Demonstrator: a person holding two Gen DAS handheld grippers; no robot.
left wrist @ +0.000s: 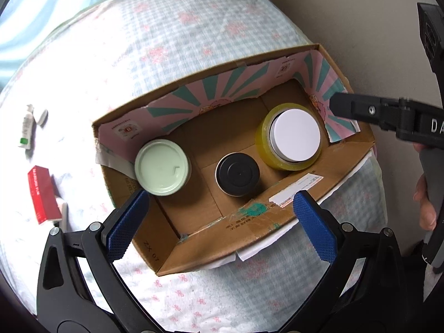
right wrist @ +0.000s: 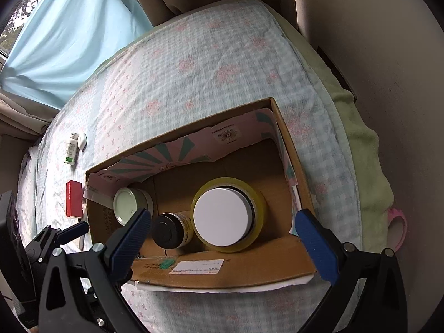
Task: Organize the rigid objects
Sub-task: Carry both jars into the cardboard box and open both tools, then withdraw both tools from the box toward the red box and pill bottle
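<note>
A cardboard box [left wrist: 277, 222] sits on a bed [left wrist: 194, 41] covered in a pale checked sheet, and three rigid containers already stand upright inside it: a jar with a pale green lid [left wrist: 163, 167] at one end, a small black-lidded jar [left wrist: 238, 174] in the middle, and a white-lidded tin [left wrist: 294, 136] ringed by a roll of yellowish tape [left wrist: 263, 144] at the other end. The left gripper [left wrist: 222, 222] hangs above the near wall of the box with its jaws spread wide and nothing between them; the right gripper [right wrist: 222, 238] hovers over the same box, jaws likewise released and empty. Still out on the sheet, well apart from the box, lie a red carton [left wrist: 43, 194], a small white tube [left wrist: 27, 130] with a green mark, and a white capsule-shaped piece [left wrist: 42, 117] just beside the tube. Judging from this, the remaining work is to bring those loose items in. The red carton looks light and stiff, with flat faces that should take a grip across its narrow sides without slipping, though thin card may dent under a hard squeeze. The tube appears light and smooth, likely to roll on the soft bedding, so taking it across its body near the middle seems safest. The capsule piece is small and rounded, and probably the easiest to fumble.
</note>
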